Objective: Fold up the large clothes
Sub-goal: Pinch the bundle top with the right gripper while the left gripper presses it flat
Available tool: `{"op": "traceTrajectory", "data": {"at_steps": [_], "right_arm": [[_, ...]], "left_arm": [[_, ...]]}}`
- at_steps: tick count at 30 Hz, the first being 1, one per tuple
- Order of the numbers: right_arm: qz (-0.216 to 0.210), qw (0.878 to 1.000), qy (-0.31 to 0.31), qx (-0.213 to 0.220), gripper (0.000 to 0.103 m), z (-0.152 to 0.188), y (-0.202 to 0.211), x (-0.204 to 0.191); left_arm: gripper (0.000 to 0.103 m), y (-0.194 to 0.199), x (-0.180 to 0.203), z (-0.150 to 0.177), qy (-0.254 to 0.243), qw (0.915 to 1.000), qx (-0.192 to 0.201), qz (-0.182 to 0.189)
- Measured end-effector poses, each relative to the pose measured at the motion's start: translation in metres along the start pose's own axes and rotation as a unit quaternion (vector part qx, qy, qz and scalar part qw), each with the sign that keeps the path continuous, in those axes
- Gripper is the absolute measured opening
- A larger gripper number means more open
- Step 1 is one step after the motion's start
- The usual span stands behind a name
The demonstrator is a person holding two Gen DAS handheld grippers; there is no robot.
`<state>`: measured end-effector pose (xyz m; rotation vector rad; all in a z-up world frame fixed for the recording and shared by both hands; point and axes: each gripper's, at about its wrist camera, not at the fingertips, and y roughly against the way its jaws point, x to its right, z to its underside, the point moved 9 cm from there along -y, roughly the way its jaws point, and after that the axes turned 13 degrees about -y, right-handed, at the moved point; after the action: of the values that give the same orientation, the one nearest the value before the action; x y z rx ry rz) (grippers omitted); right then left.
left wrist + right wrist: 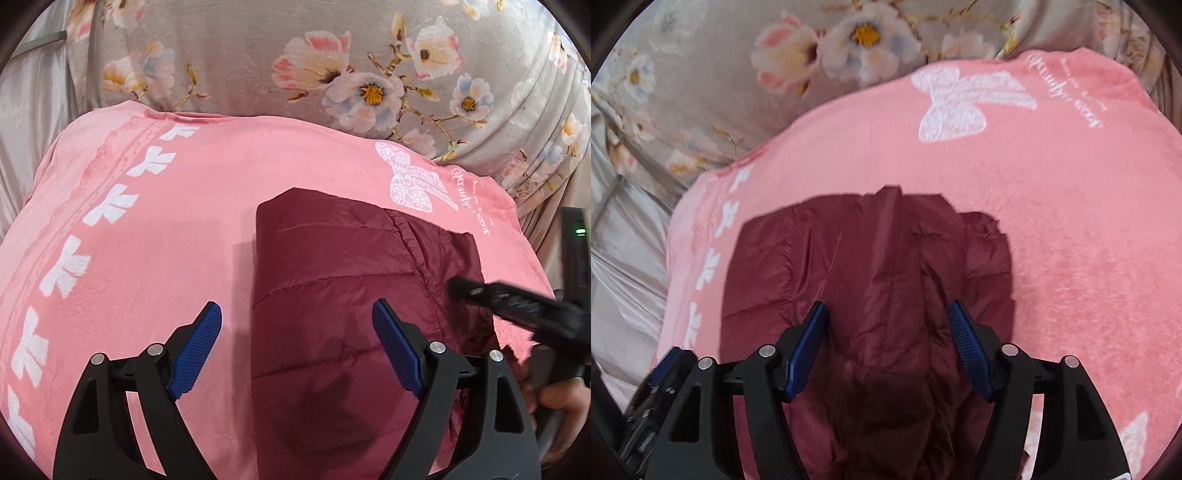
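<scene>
- The maroon puffer jacket (332, 295) lies on a pink blanket (166, 221) spread over a bed with a floral sheet (258, 55); in the left wrist view its left and far edges run straight, and a gathered seam shows near the far right corner.
- In the right wrist view the jacket (871, 266) looks narrowed, with creased layers lapping along its middle, so I judge a lengthwise fold is already laid and the step in hand is a release or regrip between folds.
- The left claw (297, 325) stands wide above the jacket's left edge, gripping nothing.
- The right claw (886, 325) is partly spread over the jacket's middle; its pads press on no cloth.
- The next move likely calls for both claws to pinch one end and carry it over the other, keeping the edges aligned.
</scene>
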<state>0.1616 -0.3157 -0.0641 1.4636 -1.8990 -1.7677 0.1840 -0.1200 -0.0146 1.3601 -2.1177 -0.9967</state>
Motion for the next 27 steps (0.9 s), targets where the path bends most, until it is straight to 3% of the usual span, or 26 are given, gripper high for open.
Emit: {"op": "traceTrajectory", "data": {"at_steps": [2,4,9,12,18,27], "right_arm": [[-0.01,1.0,0.01,-0.003,0.018,0.0,-0.003,-0.005],[-0.019,0.999,0.024,0.018,0.01,-0.009,0.01,-0.011],[-0.004,0.997,0.04,0.071,0.009,-0.029,0.05,0.004],[0.022,0.997,0.023,0.067,0.009,-0.033,0.041,0.034],[0.026,0.998,-0.01,0.047,0.01,-0.02,0.007,0.07],[0.022,0.997,-0.014,0.07,0.016,-0.001,-0.009,0.083]], "left_arm": [[0.081,-0.004,0.003,-0.007,-0.005,1.0,0.001,-0.001],[0.081,-0.006,0.008,-0.016,-0.012,0.9999,0.005,-0.001],[0.081,-0.017,0.028,-0.049,-0.027,0.9994,0.018,0.015],[0.081,-0.041,0.051,-0.061,-0.03,0.9992,0.007,0.027],[0.081,-0.096,0.091,-0.045,-0.065,0.9962,-0.054,0.024],[0.092,-0.12,0.094,-0.025,-0.077,0.9955,-0.054,-0.015]]}}
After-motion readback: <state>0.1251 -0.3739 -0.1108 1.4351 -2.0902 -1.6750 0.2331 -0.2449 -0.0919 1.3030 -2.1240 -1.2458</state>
